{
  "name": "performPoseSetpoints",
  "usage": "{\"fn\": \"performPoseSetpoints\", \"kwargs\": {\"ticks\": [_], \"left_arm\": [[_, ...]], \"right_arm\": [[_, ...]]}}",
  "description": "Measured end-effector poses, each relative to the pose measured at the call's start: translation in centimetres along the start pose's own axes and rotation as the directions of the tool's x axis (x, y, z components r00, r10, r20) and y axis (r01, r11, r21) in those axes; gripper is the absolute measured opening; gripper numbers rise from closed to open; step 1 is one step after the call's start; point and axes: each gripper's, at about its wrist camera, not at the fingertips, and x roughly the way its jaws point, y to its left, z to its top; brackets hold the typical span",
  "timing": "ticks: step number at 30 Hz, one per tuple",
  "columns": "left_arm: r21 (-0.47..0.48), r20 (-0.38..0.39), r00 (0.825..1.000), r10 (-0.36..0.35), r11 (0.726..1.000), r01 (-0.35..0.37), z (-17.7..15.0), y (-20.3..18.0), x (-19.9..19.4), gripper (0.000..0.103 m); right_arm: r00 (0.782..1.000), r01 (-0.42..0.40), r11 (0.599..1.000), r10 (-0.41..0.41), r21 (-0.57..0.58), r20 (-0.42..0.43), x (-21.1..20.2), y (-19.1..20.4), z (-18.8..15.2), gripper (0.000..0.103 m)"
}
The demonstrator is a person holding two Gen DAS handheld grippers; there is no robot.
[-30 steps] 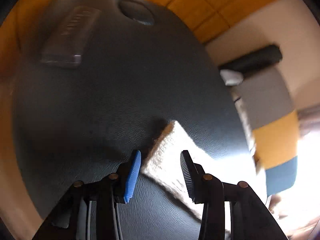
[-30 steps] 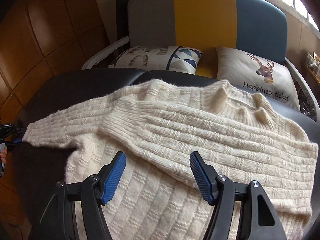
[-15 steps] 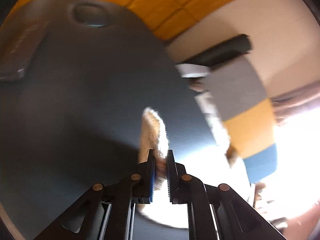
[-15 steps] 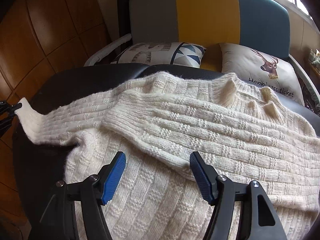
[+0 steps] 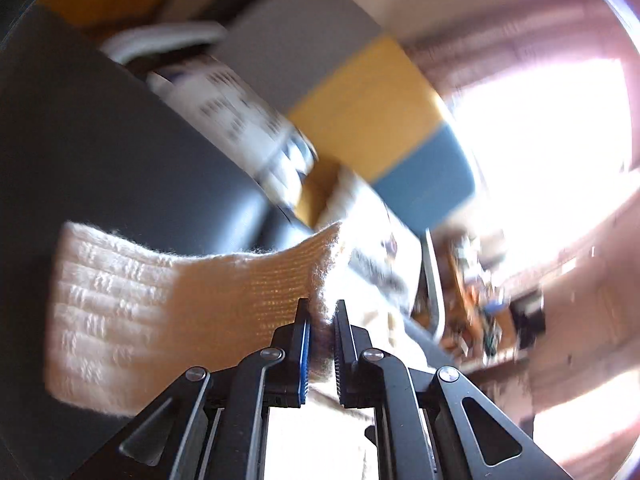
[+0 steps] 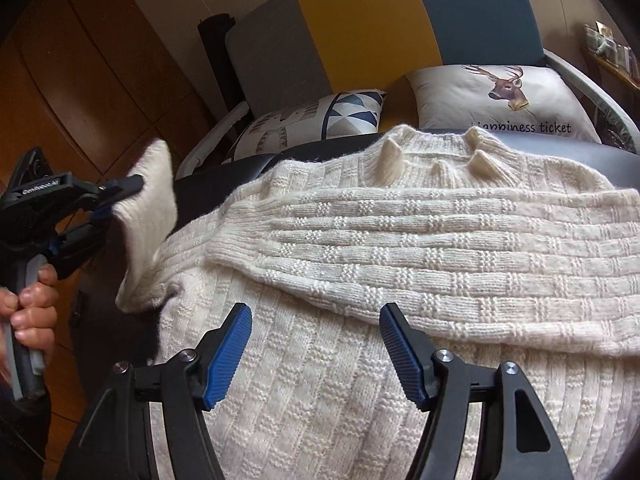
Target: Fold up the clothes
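Sweater [image 6: 400, 280], cream and cable-knit, lies spread across the dark desk [image 6: 224, 184], filling the right wrist view from 6 o'clock up to the centre. Nearest the lens, the right gripper [image 6: 316, 344] hovers just above the knit with its blue-padded jaws wide apart, holding nothing. One sleeve [image 6: 440, 256] is folded across the body, running from 3 o'clock toward the middle. At 9 o'clock the left gripper [image 6: 114, 204], squeezed by a hand [image 6: 32, 304], is clamped on the cuff [image 6: 148, 200] of the other sleeve and holds it lifted off the desk, the sleeve draping down to the body.

From the left wrist view, which is blurred, the left gripper [image 5: 322, 328] has its jaws pressed together on the cuff [image 5: 248, 292], the ribbed knit stretching out toward 9 o'clock over the desk [image 5: 120, 152].

Beyond the collar at 12 o'clock sit two cushions, a triangle-patterned cushion [image 6: 320, 120] and a deer cushion [image 6: 500, 100], against a grey, yellow and blue sofa back [image 6: 360, 20]. Wooden panelling [image 6: 80, 80] fills 10 o'clock.
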Motion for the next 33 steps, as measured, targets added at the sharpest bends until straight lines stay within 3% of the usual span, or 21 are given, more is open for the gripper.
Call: {"fn": "performPoseSetpoints", "kwargs": {"ticks": [2,4,6,10,13,18,21,23,25,27,29,30,33], "left_arm": [[0.024,-0.065,0.998,0.000,1.000,0.002,0.0,-1.7,3.8,0.010],[0.035,-0.121,0.993,0.010,0.999,-0.006,-0.3,-2.2,7.0,0.010],[0.043,-0.156,0.987,0.029,0.999,-0.022,-1.8,-2.7,8.8,0.010],[0.007,-0.221,0.975,0.011,1.000,-0.010,-2.7,-2.4,11.9,0.012],[-0.041,-0.259,0.965,-0.048,0.998,0.039,-3.1,-1.1,12.8,0.020],[-0.068,-0.184,0.973,-0.138,0.989,0.128,-1.7,-0.6,9.7,0.040],[-0.026,-0.110,0.989,-0.095,0.995,0.092,-1.3,0.3,6.2,0.041],[-0.031,-0.064,0.998,-0.018,0.999,0.016,-1.5,1.8,3.9,0.039],[-0.090,-0.025,1.000,0.017,0.996,-0.019,-1.9,4.1,1.5,0.039],[-0.197,0.013,1.000,-0.028,0.980,0.030,-2.6,6.7,-0.7,0.039],[-0.294,0.047,0.995,-0.085,0.951,0.095,-3.7,9.2,-2.6,0.039],[-0.333,0.049,0.992,-0.113,0.935,0.123,-4.2,10.1,-3.1,0.039],[-0.417,0.034,0.987,-0.155,0.895,0.155,-5.3,11.9,-2.6,0.039]], "right_arm": [[0.998,-0.056,0.998,0.057,0.042,-0.005,0.2,-0.4,0.5,0.055],[0.981,-0.192,0.971,0.194,0.140,0.001,1.0,-1.3,1.2,0.034],[0.953,-0.297,0.925,0.303,0.237,0.013,2.2,-2.1,1.9,0.031],[0.937,-0.330,0.893,0.350,0.305,-0.011,5.5,-1.7,2.5,0.031],[0.926,-0.350,0.875,0.378,0.333,-0.020,7.2,-0.7,2.7,0.030],[0.928,-0.333,0.871,0.370,0.361,-0.038,9.5,0.4,2.7,0.030],[0.927,-0.331,0.861,0.373,0.387,-0.036,10.8,0.8,2.4,0.031],[0.917,-0.357,0.831,0.398,0.427,-0.006,11.3,0.6,2.0,0.031],[0.914,-0.367,0.820,0.406,0.439,0.005,11.4,0.5,1.7,0.031],[0.914,-0.364,0.821,0.406,0.440,-0.002,11.5,0.6,1.8,0.031],[0.932,-0.304,0.847,0.358,0.435,-0.046,11.7,0.9,2.1,0.019],[0.950,-0.254,0.875,0.306,0.413,-0.066,11.5,1.4,2.4,0.008],[0.977,-0.158,0.949,0.191,0.273,-0.098,10.9,3.9,3.6,0.007]]}}
